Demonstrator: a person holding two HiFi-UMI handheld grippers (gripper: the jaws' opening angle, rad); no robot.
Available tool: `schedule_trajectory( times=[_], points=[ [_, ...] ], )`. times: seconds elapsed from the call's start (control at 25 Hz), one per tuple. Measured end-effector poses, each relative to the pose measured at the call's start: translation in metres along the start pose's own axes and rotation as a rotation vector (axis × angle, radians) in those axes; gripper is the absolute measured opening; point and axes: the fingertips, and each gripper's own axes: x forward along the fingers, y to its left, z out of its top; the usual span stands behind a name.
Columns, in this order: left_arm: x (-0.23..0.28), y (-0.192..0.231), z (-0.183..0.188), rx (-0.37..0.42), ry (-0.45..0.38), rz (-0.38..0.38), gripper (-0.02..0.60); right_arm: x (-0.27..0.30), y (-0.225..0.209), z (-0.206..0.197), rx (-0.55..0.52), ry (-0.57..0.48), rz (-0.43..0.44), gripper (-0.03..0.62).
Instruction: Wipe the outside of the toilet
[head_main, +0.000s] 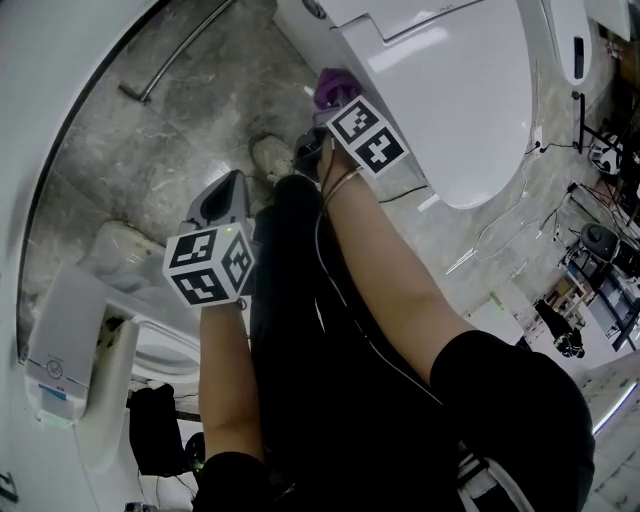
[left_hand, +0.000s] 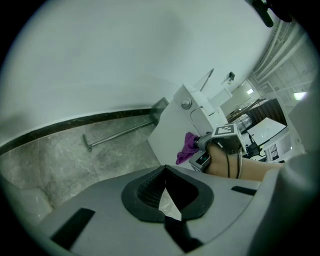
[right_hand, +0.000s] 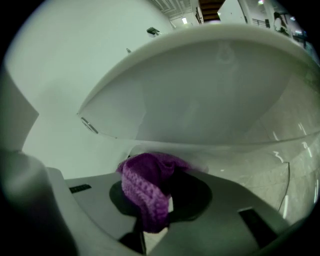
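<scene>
The white toilet (head_main: 450, 90) fills the upper right of the head view. My right gripper (head_main: 330, 115) is shut on a purple knitted cloth (head_main: 335, 88), which is pressed against the toilet's outer side near the floor. In the right gripper view the cloth (right_hand: 147, 187) bunches between the jaws of that gripper (right_hand: 160, 200), just under the curved bowl (right_hand: 210, 90). My left gripper (head_main: 228, 190) hangs over the grey floor, apart from the toilet, shut on nothing. Past that gripper's own jaws (left_hand: 166, 192), the left gripper view shows the toilet (left_hand: 172, 130), the cloth (left_hand: 188, 146) and the right gripper (left_hand: 207, 150).
A metal bar (head_main: 185, 50) lies along the wall's foot on the grey marble floor. A shoe (head_main: 272, 157) stands beside the toilet base. Another white fixture (head_main: 120, 330) sits at lower left. Cables (head_main: 520, 190) and equipment (head_main: 600, 250) lie to the right.
</scene>
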Motion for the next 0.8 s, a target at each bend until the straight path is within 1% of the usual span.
schedule_trajectory(
  times=[0.12, 0.24, 0.44, 0.68, 0.8],
  points=[
    [0.001, 0.003, 0.002, -0.015, 0.006, -0.001, 0.008, 0.01, 0.014, 0.001, -0.018, 0.001, 0.006, 0.074],
    [-0.001, 0.004, 0.01, -0.016, 0.0, -0.009, 0.008, 0.021, 0.029, 0.002, -0.012, 0.001, 0.018, 0.075],
    [-0.002, 0.013, 0.024, -0.023, -0.016, -0.009, 0.008, 0.04, 0.065, 0.005, -0.039, -0.003, 0.065, 0.074],
    [-0.002, 0.027, 0.042, 0.003, -0.018, 0.02, 0.008, 0.062, 0.112, 0.012, -0.059, -0.001, 0.12, 0.074],
    [-0.004, 0.035, 0.052, 0.005, -0.026, 0.033, 0.008, 0.075, 0.132, 0.016, -0.036, 0.001, 0.131, 0.074]
  ],
)
